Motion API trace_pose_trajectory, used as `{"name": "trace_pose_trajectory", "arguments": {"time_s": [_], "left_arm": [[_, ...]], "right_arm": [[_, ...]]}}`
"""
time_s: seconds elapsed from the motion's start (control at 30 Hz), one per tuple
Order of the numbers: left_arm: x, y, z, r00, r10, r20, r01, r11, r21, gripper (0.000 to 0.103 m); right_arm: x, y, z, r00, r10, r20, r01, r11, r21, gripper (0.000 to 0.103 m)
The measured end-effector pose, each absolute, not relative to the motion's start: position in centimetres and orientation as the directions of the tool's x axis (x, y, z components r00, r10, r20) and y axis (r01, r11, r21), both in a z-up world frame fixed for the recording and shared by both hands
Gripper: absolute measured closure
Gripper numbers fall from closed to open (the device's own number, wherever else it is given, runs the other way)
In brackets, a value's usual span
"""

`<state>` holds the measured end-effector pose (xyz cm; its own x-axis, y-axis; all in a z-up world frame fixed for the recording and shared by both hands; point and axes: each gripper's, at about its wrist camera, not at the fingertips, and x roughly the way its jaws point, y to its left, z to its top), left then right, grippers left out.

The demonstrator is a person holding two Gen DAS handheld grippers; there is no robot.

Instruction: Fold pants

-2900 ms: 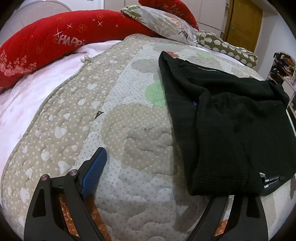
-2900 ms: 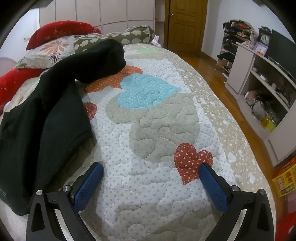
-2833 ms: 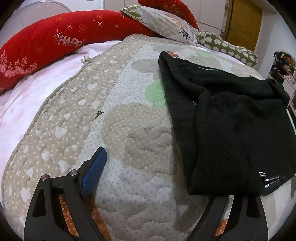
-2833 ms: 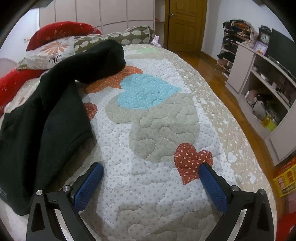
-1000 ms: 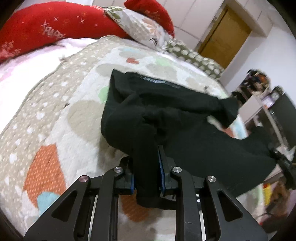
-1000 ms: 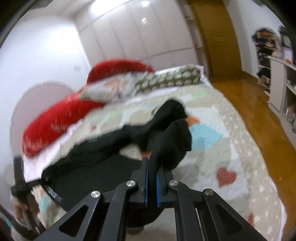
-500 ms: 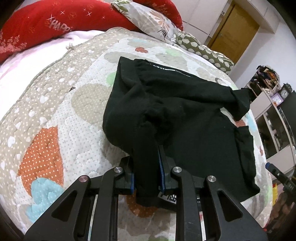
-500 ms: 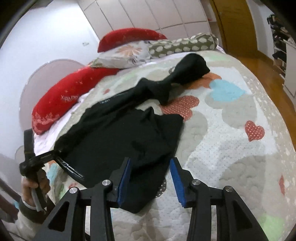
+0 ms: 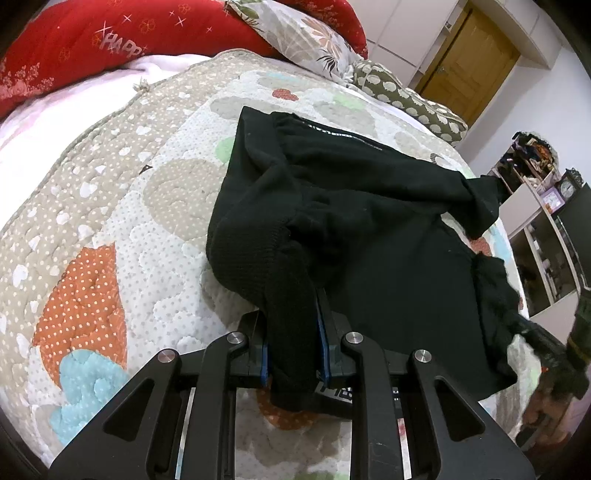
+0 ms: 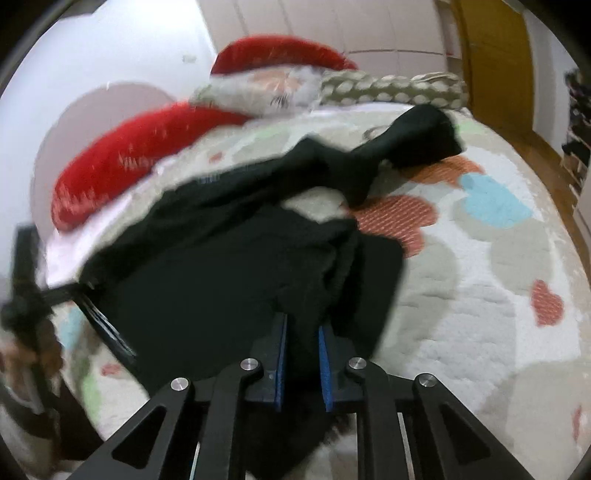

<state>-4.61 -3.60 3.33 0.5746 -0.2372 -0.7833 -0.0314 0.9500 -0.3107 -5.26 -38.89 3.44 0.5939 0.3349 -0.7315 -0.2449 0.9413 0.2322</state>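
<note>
Black pants lie spread and rumpled on a quilted bedspread. My left gripper is shut on a bunched fold of the pants at their near left edge. In the right wrist view, which is blurred, my right gripper is shut on the pants at their near right edge. One pant leg trails away toward the pillows. The right gripper also shows in the left wrist view, at the pants' far corner.
Red pillows, a floral pillow and a spotted bolster line the head of the bed. A wooden door and shelves stand beyond the bed's right side.
My right gripper, open half a second ago, has shut on the pants' edge and is moving. My left gripper keeps its hold and has come slightly closer to the bed.
</note>
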Motion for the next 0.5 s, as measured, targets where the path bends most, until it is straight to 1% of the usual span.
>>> {"name": "trace_pose_trajectory", "arguments": {"time_s": [0.13,0.23,0.27,0.37,0.43,0.5], "left_arm": [[-5.0,-3.3,3.6,0.577,-0.251,-0.777,-0.027,0.945,-0.325,0.085],[-5.3,-3.1,3.6,0.576,-0.257,-0.776,-0.032,0.941,-0.336,0.084],[-5.5,-3.0,3.5,0.577,-0.258,-0.775,-0.036,0.94,-0.34,0.083],[-5.6,-2.7,2.9,0.566,-0.27,-0.779,-0.058,0.93,-0.364,0.076],[-5.4,-2.4,2.3,0.552,-0.284,-0.784,-0.077,0.919,-0.386,0.076],[-5.4,-2.3,2.2,0.553,-0.287,-0.782,-0.08,0.916,-0.393,0.076]], "right_arm": [[-8.3,-44.9,7.6,0.701,0.247,-0.668,-0.129,0.966,0.223,0.089],[-9.9,-49.0,8.7,0.726,0.132,-0.675,-0.011,0.984,0.18,0.089],[-10.4,-50.5,8.4,0.718,0.101,-0.689,0.032,0.984,0.177,0.089],[-10.8,-53.0,5.5,0.663,0.088,-0.744,0.096,0.975,0.201,0.089],[-10.7,-53.4,2.8,0.618,0.087,-0.781,0.124,0.971,0.206,0.089],[-10.9,-53.6,1.3,0.612,0.093,-0.785,0.142,0.964,0.224,0.089]]}}
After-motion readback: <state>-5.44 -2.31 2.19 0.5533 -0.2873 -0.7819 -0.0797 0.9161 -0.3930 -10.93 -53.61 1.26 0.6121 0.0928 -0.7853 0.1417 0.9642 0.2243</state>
